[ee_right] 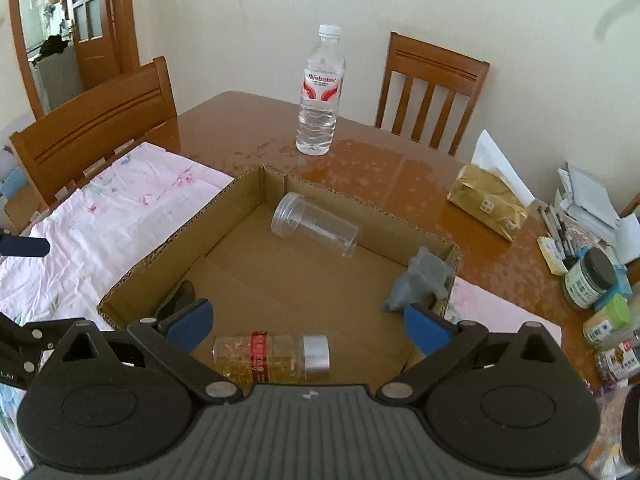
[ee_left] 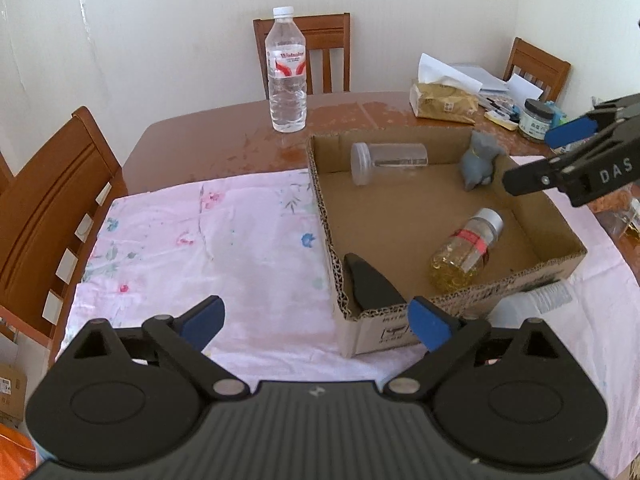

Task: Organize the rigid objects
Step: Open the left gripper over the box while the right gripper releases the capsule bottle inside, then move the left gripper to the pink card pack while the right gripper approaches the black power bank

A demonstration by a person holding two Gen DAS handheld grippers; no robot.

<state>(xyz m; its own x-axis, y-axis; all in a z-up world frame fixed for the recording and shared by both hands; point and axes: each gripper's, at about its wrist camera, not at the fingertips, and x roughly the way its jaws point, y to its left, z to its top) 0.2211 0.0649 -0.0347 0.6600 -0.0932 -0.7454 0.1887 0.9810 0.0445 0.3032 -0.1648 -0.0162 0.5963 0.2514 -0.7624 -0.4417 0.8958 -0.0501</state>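
An open cardboard box (ee_left: 322, 204) (ee_right: 168, 244) sits on a pink cloth. Inside lie a clear jar (ee_left: 388, 160) (ee_right: 316, 230), a grey figurine (ee_left: 478, 162) (ee_right: 420, 280), a bottle of yellow capsules with a silver cap (ee_left: 466, 250) (ee_right: 272, 356) and a black object (ee_left: 370, 286) (ee_right: 180, 298) in one corner. A water bottle (ee_left: 287, 72) (ee_right: 320, 92) stands upright behind the box. My left gripper (ee_left: 316, 322) is open over the cloth and the box's near corner. My right gripper (ee_right: 308, 326) (ee_left: 548, 156) is open above the capsule bottle, apart from it.
The pink floral cloth (ee_left: 208, 240) (ee_right: 120, 216) covers the near part of the wooden table (ee_left: 224, 136). A tissue pack (ee_left: 444, 102) (ee_right: 486, 200), jars (ee_right: 590, 278) and papers crowd the far right. Wooden chairs (ee_left: 52, 196) (ee_right: 430, 88) ring the table. A clear plastic bottle (ee_left: 550, 298) lies beside the box.
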